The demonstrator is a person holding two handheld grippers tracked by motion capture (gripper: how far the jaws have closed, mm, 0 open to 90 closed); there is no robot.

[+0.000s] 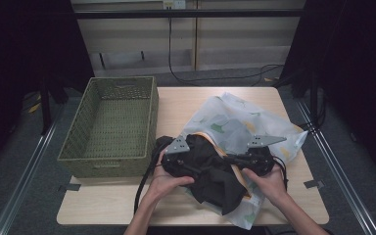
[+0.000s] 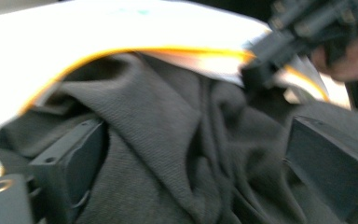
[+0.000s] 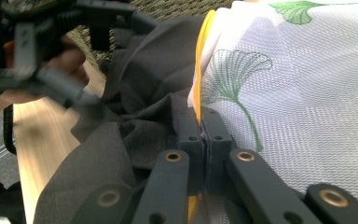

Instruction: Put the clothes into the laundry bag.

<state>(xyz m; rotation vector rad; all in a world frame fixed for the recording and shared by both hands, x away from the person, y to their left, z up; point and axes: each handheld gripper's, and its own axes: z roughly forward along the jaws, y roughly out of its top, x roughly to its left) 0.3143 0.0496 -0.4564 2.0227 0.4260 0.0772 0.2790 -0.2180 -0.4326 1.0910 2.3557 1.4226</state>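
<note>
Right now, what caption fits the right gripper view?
Right gripper pinching the mesh laundry bag's orange-trimmed edge beside dark clothing.

Two bare forearms, no sleeves in sight, each carry a black tool near the woven basket (image 1: 110,122): the left tool (image 1: 176,159) and right tool (image 1: 247,159) wear grey three-cornered plates, trail black cables, and show flat linkage arms with brass-coloured pivot rivets and small screw holes in blocky jaws.
</note>
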